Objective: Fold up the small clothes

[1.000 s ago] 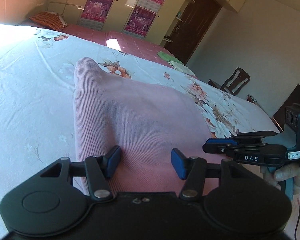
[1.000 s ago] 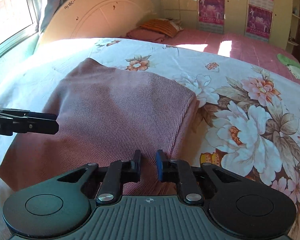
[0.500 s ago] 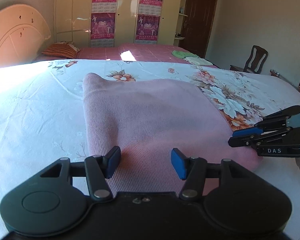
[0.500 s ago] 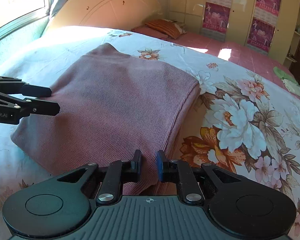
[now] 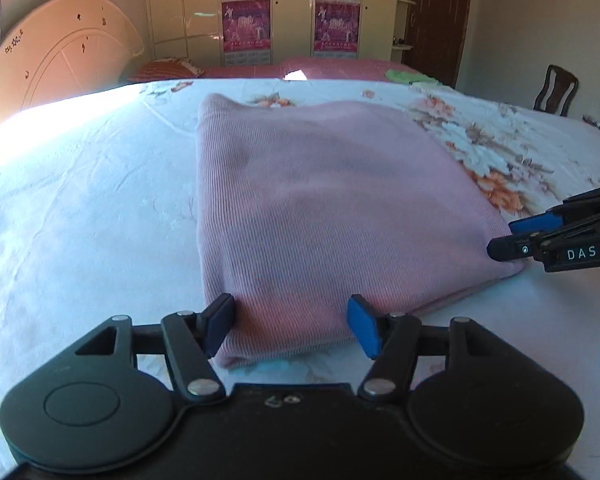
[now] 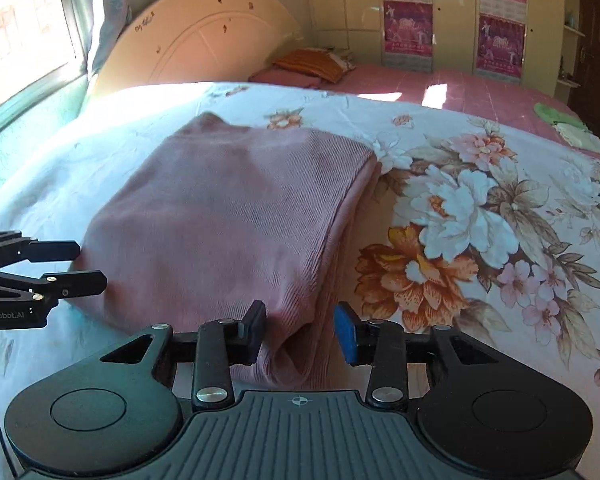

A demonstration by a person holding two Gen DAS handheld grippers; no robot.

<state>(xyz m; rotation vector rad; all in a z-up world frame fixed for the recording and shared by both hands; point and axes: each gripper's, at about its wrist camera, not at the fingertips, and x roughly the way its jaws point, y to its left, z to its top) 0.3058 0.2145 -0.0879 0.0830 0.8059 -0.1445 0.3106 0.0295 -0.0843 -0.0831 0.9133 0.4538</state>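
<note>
Sunlit bedding with a floral print (image 6: 472,216) carries the work, with a cream headboard (image 6: 204,52) and poster-hung wardrobe doors (image 5: 292,12) behind. Both grippers' jaws have just been opening. The left gripper (image 5: 291,327) stands spread, its pads either side of the near left corner of the folded pink knit garment (image 5: 324,200) without pressing it. The right gripper (image 6: 300,330) has parted too; the garment's near right corner, where the stacked layers show, lies loose between its pads. In the left wrist view the right gripper's tips sit at 3 o'clock against the garment's right edge; in the right wrist view the left gripper's tips sit at 9 o'clock at its left edge. The garment lies flat as a tidy rectangle at centre, running away toward 12 o'clock.

This looks like the release after a fold is laid down. Next, I judge, both grippers should draw back clear of the cloth without dragging it, then either re-grip the near edge for another fold or leave it as finished.
</note>
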